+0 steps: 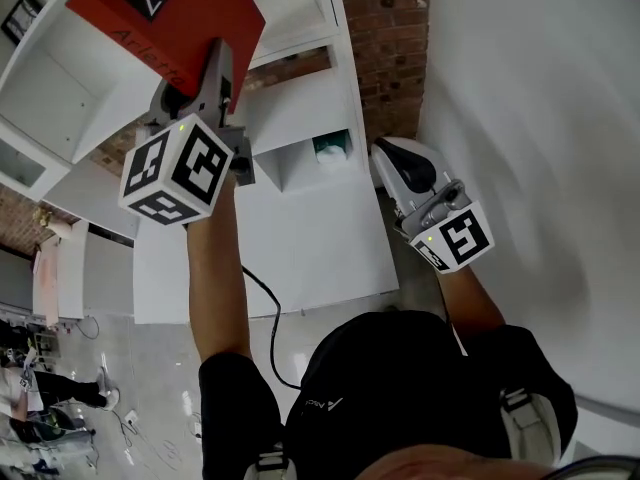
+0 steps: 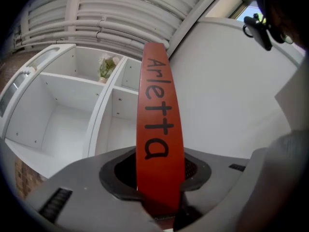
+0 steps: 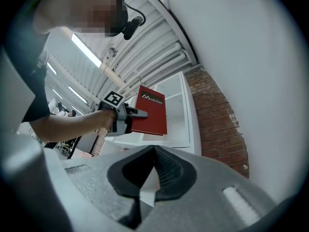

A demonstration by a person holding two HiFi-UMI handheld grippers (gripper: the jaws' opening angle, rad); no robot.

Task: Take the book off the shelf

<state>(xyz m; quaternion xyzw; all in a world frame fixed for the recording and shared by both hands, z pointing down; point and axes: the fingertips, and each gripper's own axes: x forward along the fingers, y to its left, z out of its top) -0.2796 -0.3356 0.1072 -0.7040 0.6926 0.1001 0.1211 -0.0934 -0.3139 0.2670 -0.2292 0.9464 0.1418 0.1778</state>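
The red book (image 1: 170, 13) with "Arletta" on its spine is held out in front of the white shelf unit (image 1: 300, 118), clear of its compartments. My left gripper (image 1: 205, 58) is shut on the lower part of the spine. In the left gripper view the spine (image 2: 157, 120) stands upright between the jaws, which press on it from both sides, with the empty shelf compartments (image 2: 58, 115) behind. My right gripper (image 1: 395, 158) hangs lower right by the shelf's side, shut and empty. The right gripper view shows the book (image 3: 150, 111) from afar beyond its own jaw tips (image 3: 153, 151).
A small plant (image 2: 106, 67) stands in a far compartment. A teal and white object (image 1: 331, 151) sits in a lower cubby. A brick wall (image 1: 385, 38) is behind the shelf, a white wall (image 1: 530, 118) to the right, and a black cable (image 1: 262, 298) trails on the floor.
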